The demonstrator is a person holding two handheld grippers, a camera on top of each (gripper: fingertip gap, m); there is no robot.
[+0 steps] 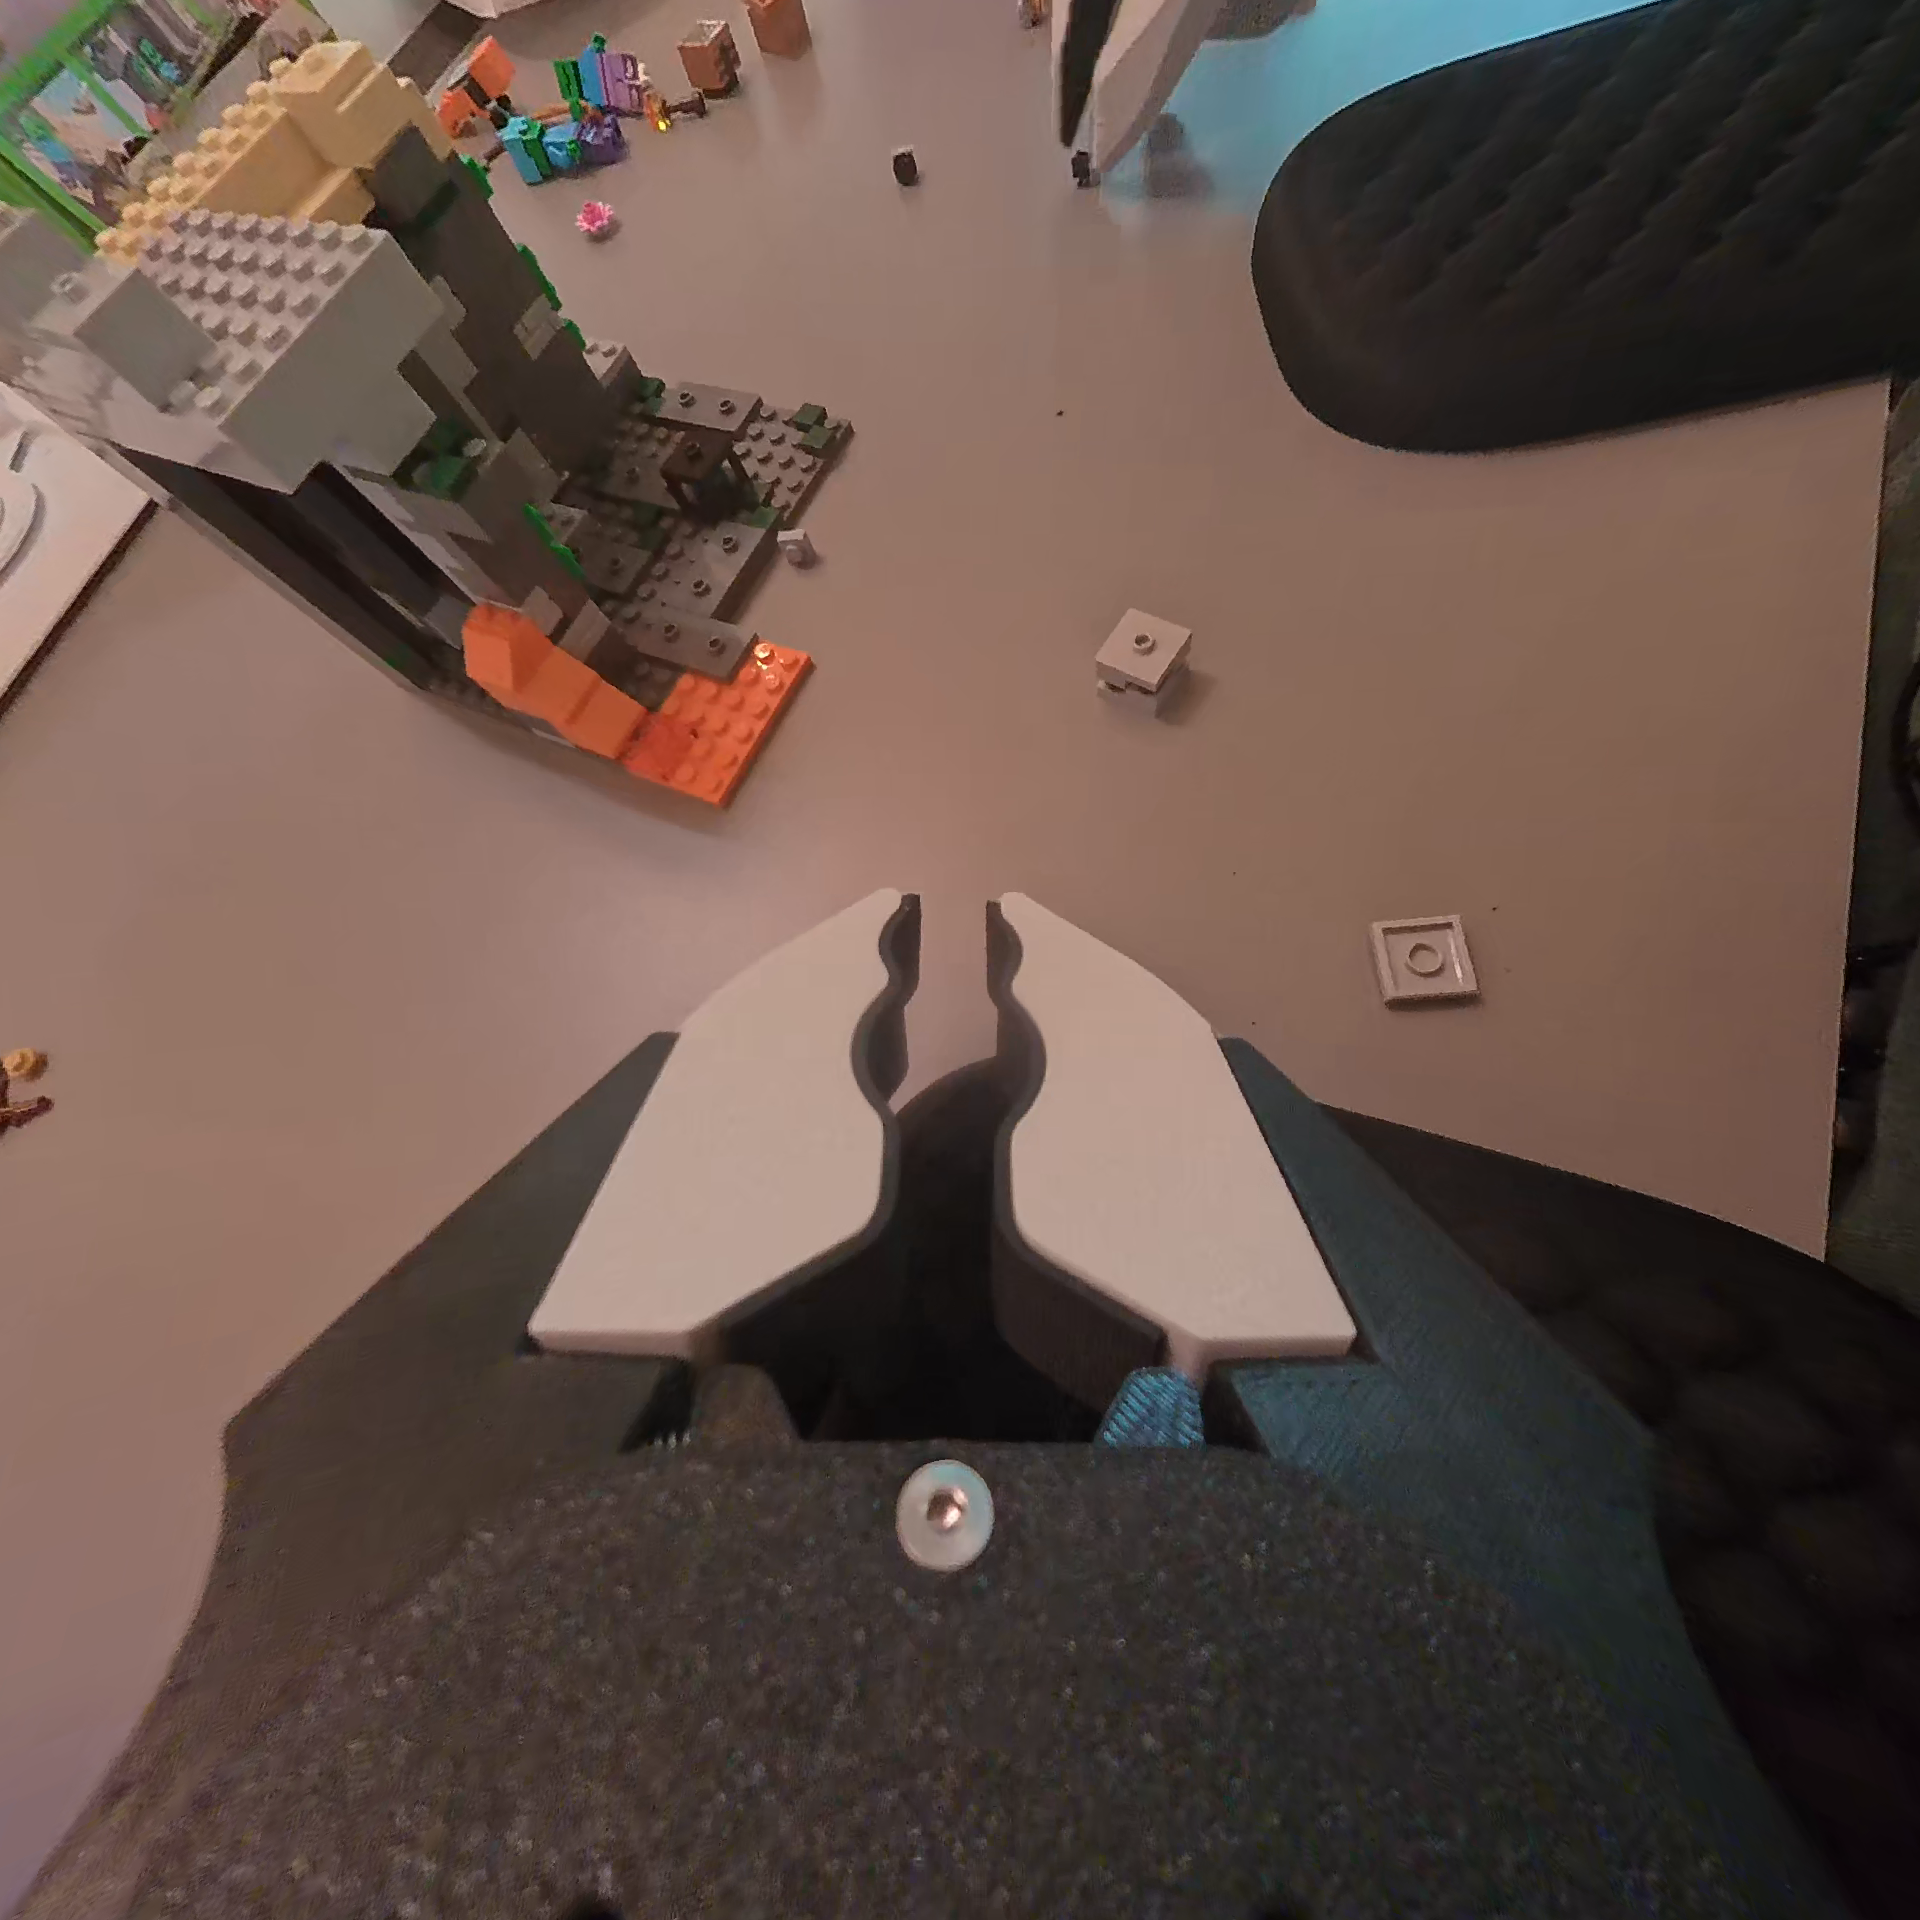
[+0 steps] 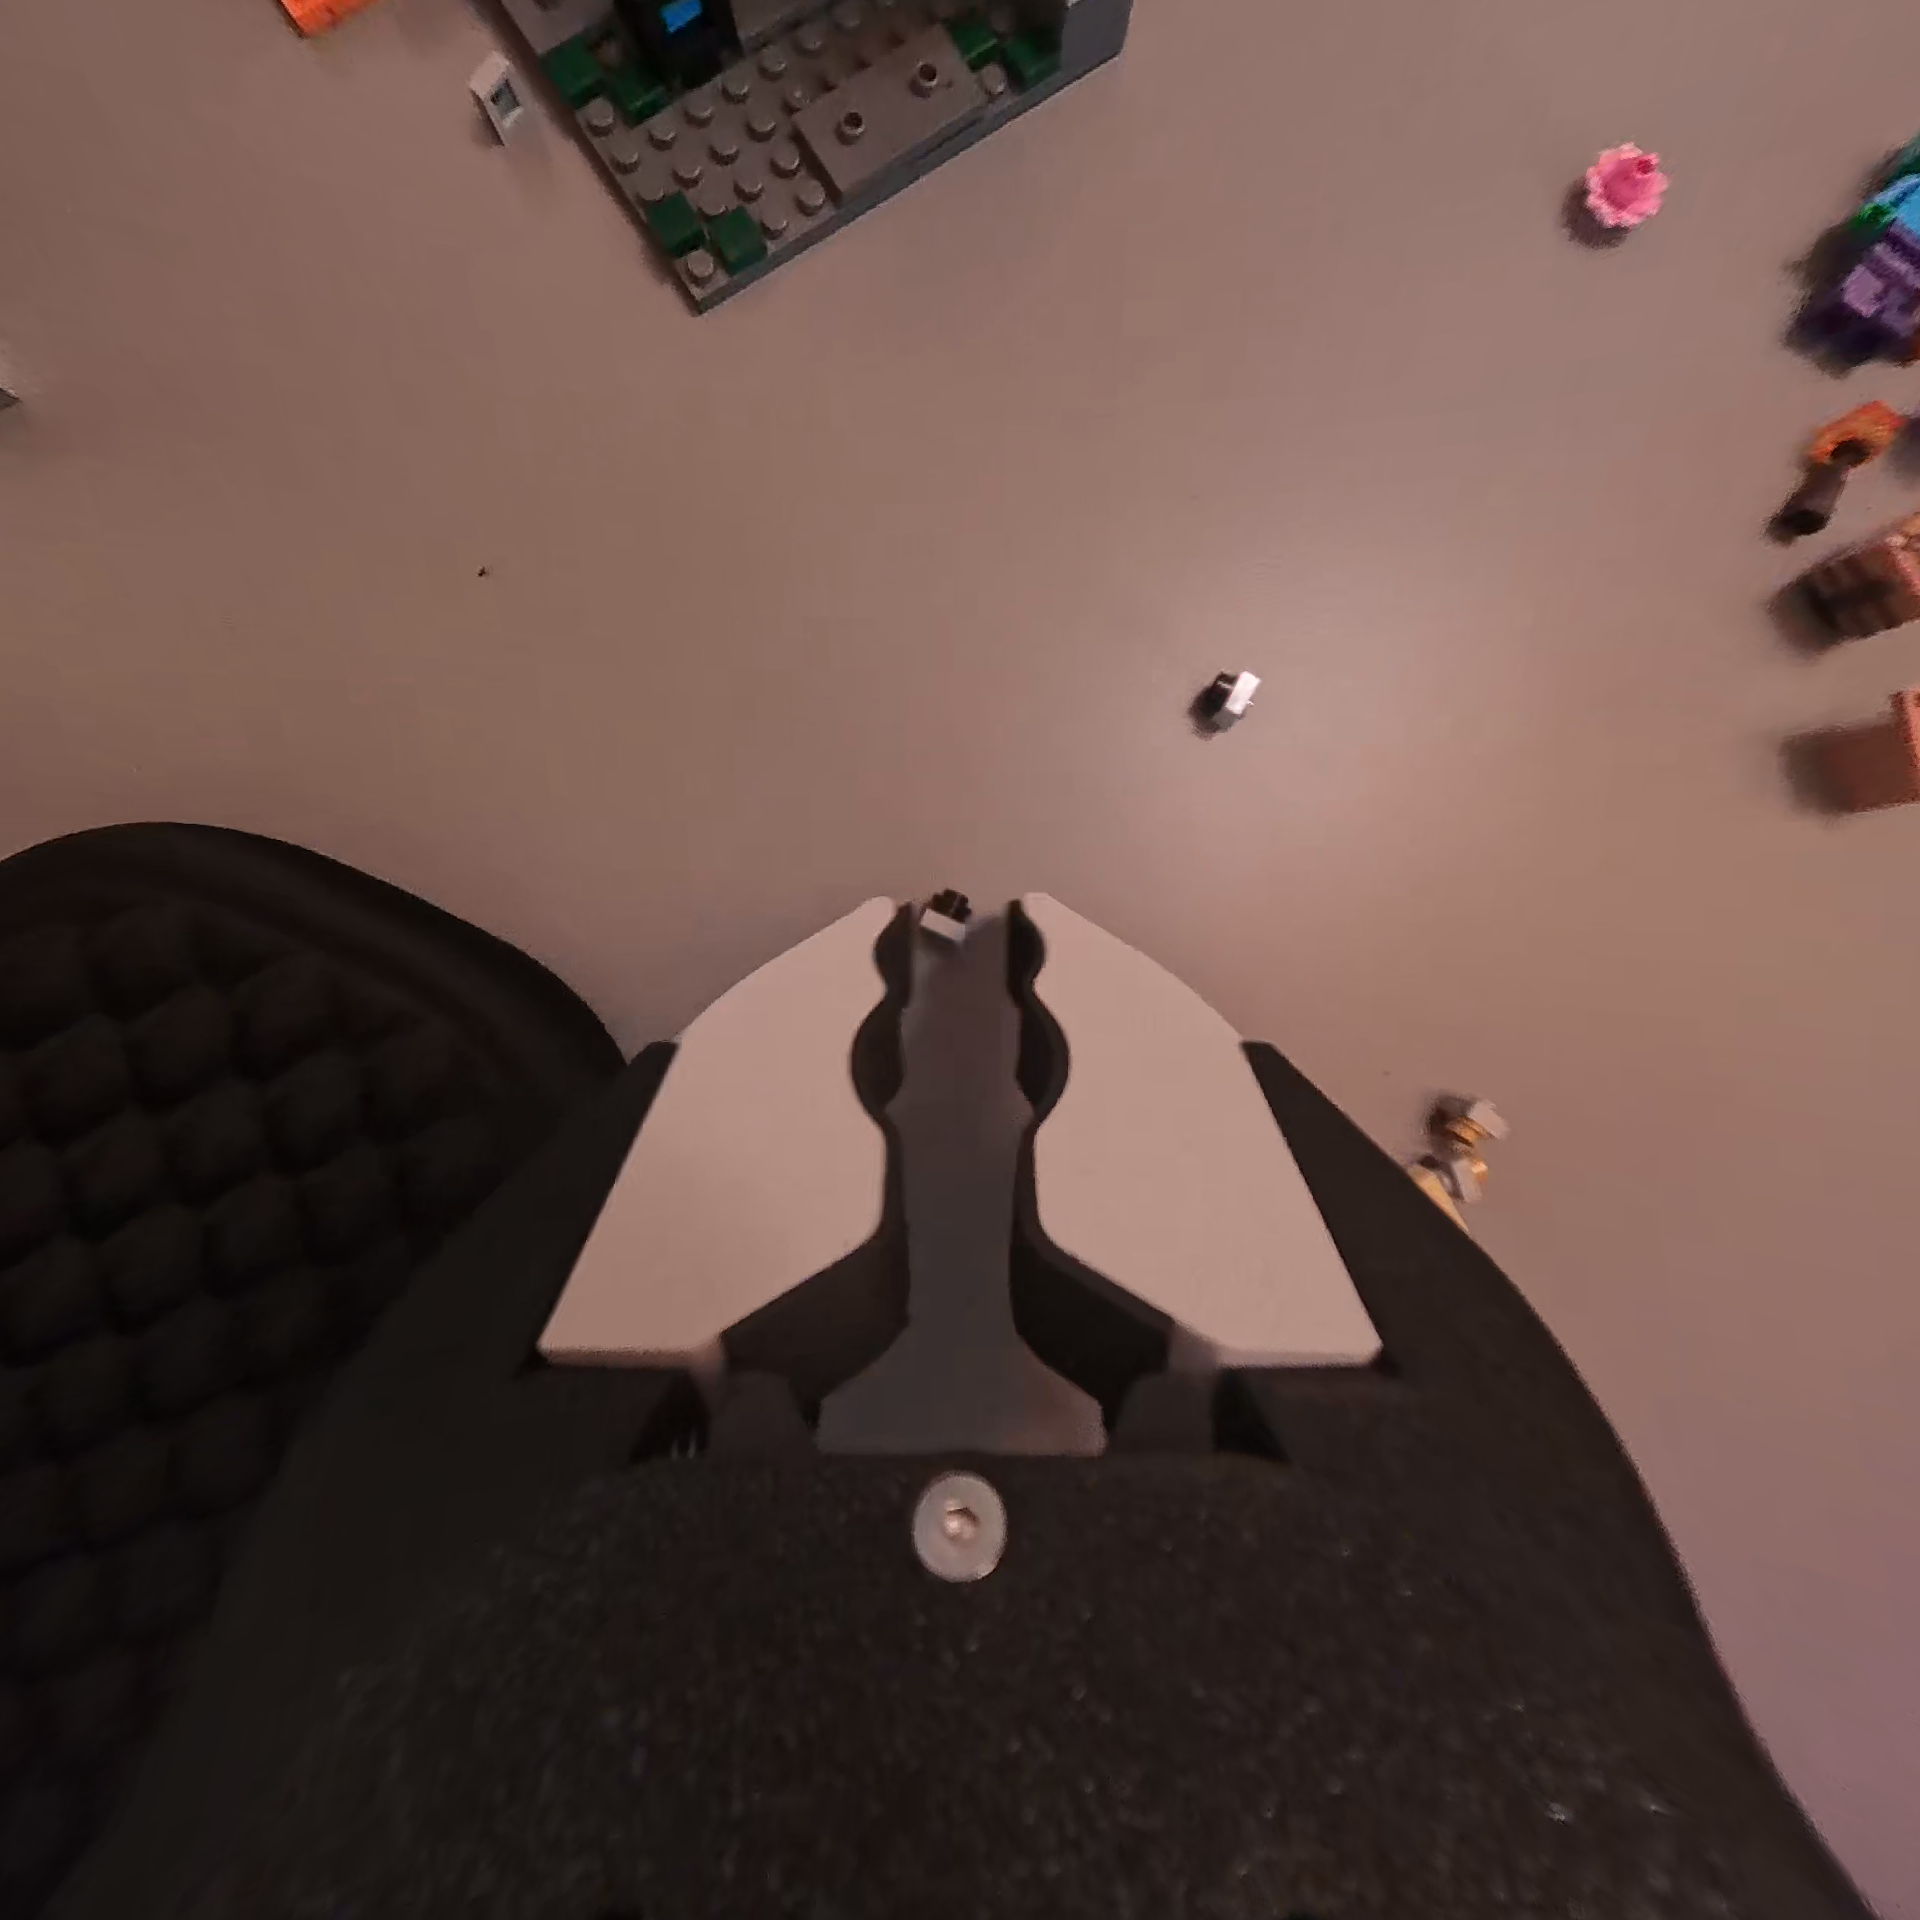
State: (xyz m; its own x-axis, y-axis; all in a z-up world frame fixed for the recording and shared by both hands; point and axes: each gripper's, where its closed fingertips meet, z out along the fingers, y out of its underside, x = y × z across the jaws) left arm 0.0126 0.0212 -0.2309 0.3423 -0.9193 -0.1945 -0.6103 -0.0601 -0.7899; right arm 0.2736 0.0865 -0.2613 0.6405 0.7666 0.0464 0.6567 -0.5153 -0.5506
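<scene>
A tiny black-and-white brick piece sits between the parted right gripper jaws at twelve o'clock, ungrasped; left gripper jaws released, empty above the worktop.

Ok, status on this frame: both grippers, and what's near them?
Left gripper open, empty, over bare table. Right gripper open, tiny black-and-white piece at its fingertips, grip unclear. Brick model ahead-left.

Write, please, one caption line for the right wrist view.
Right tool, slightly open, hovers around a tiny black-and-white piece on the grey table, near a brick model.
</scene>
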